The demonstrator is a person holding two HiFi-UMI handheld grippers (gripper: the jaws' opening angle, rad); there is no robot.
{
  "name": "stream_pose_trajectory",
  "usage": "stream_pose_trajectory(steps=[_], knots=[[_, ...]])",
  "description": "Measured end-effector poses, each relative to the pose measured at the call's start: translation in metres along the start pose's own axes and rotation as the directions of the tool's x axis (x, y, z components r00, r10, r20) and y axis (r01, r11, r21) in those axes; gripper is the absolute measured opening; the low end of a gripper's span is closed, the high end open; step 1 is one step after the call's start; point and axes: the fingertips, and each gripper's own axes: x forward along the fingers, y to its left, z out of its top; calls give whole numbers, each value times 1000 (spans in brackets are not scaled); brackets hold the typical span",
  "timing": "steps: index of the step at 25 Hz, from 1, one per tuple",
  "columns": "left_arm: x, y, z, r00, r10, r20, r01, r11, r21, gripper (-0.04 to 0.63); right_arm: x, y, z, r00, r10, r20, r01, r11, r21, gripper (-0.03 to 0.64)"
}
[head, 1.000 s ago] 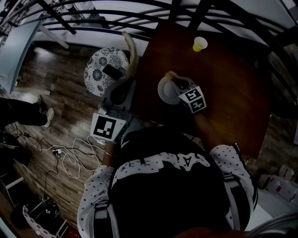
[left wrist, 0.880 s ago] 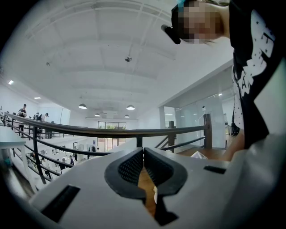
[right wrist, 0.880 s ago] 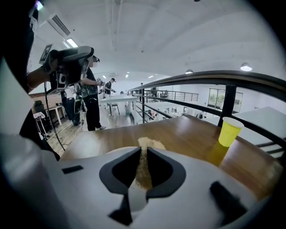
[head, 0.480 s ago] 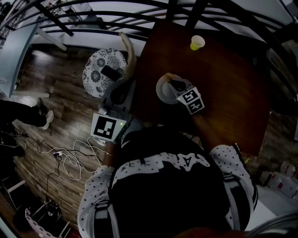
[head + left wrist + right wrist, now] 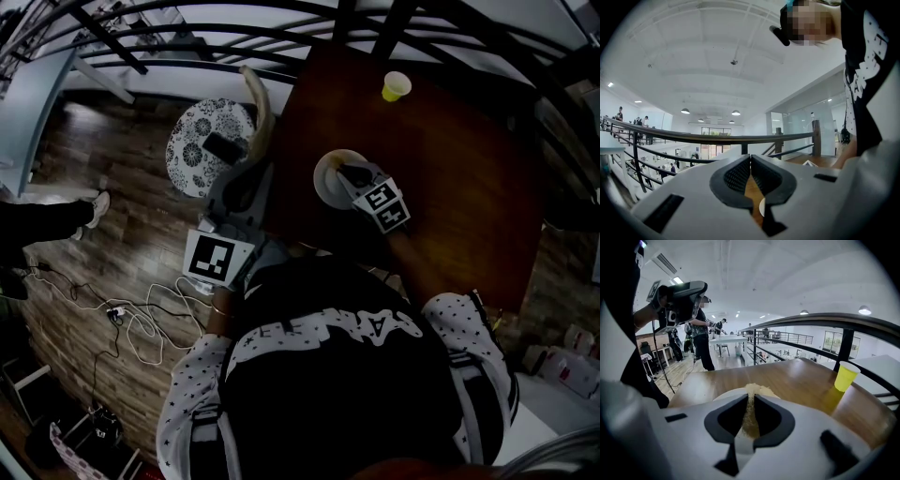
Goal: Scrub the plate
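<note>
One sponge edgewise, plate flat

Nothing can be read with certainty: the only lettering is a row of pale block capitals across the person's black top at the lower centre of the head view, seen from above and too warped and dim to spell out

The table is glossy brown wood with visible grain. The plate looks smooth and glazed. The sponge is rough and fibrous. The cup is smooth plastic. The floor is matt wooden planks.
</note>
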Motion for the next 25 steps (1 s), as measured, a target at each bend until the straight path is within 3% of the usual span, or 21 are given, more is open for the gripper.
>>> stream_pose_trajectory(steps=[25], knots=[[-2,-7,1,999,-31,16,31,1000,3,15,-2,36,-8,996,78,-43,-79,997,-24,49]])
